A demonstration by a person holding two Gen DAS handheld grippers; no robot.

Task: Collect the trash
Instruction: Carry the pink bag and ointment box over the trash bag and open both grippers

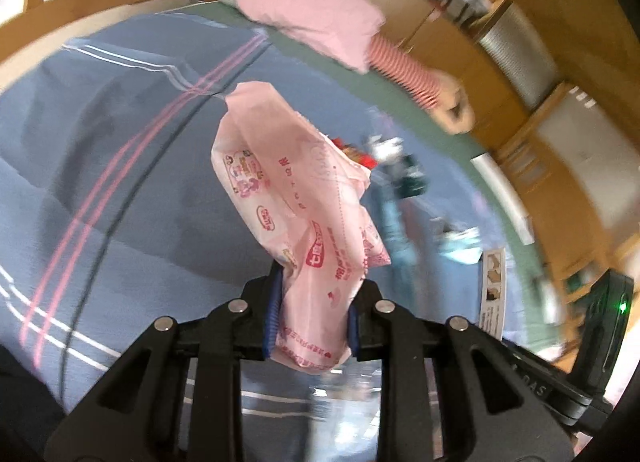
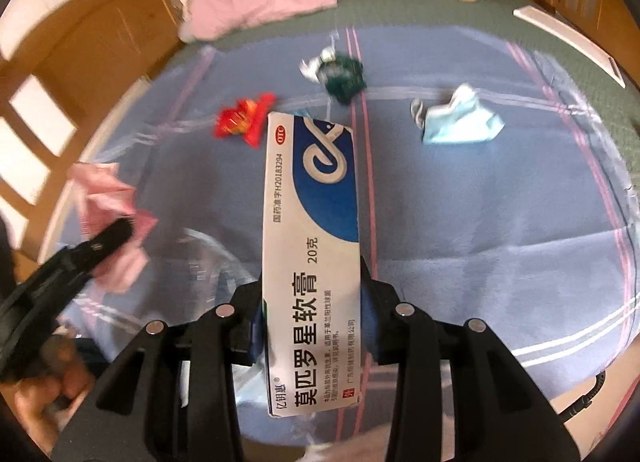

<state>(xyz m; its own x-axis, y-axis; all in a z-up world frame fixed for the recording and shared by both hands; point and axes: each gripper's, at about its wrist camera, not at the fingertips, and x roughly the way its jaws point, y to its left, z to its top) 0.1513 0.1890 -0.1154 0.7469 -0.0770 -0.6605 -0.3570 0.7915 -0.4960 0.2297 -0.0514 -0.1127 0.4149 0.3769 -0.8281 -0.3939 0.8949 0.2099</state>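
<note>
While both claws were already loaded, the handling differed sharply: the left gripper [image 1: 310, 318] pinched a crumpled pale pink printed plastic wrapper [image 1: 296, 197] by its lower end between blue ribbed pads, and that film looked nearly weightless, limp and slippery, so it would probably be best held where it was bunched; the right gripper [image 2: 312, 326] clamped a long white-and-blue cardboard ointment box [image 2: 312, 246] across its narrow sides near one end, and this looked light, stiff and crushable. Both hung above the soft blue striped bedsheet [image 2: 500, 221]; on it lay a crinkled red foil wrapper [image 2: 244, 121], a dark green crumpled wad [image 2: 344, 73] and a pale blue face mask [image 2: 460, 121], well apart.
</note>
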